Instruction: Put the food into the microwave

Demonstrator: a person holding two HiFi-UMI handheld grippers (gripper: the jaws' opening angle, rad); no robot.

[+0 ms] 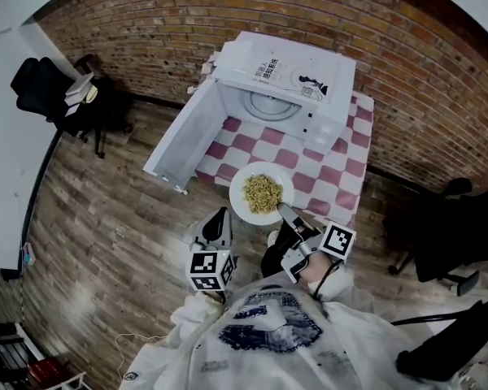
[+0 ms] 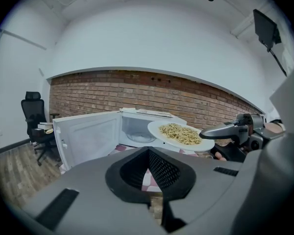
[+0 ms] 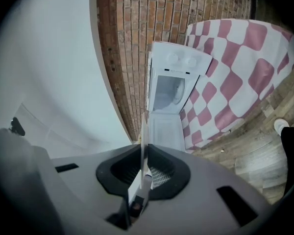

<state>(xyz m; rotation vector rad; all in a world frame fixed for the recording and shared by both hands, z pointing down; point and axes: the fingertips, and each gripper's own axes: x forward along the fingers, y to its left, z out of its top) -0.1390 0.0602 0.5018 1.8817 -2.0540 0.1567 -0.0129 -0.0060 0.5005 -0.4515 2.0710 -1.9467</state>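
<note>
A white plate (image 1: 262,192) heaped with yellowish noodle-like food (image 1: 263,192) hangs above the front edge of the pink-checked table (image 1: 342,169). My right gripper (image 1: 284,210) is shut on its near rim; in the right gripper view the rim (image 3: 143,155) shows edge-on between the jaws. The white microwave (image 1: 281,88) stands behind on the table, its door (image 1: 183,136) swung wide open to the left, with a glass turntable (image 2: 137,137) inside. My left gripper (image 1: 221,216) is shut on nothing, just left of and below the plate (image 2: 180,135).
A red brick wall (image 1: 423,71) runs behind the table. A black office chair (image 1: 49,88) with items on it stands on the wooden floor at the left, and another dark chair (image 1: 447,234) is at the right. The open door juts past the table's left edge.
</note>
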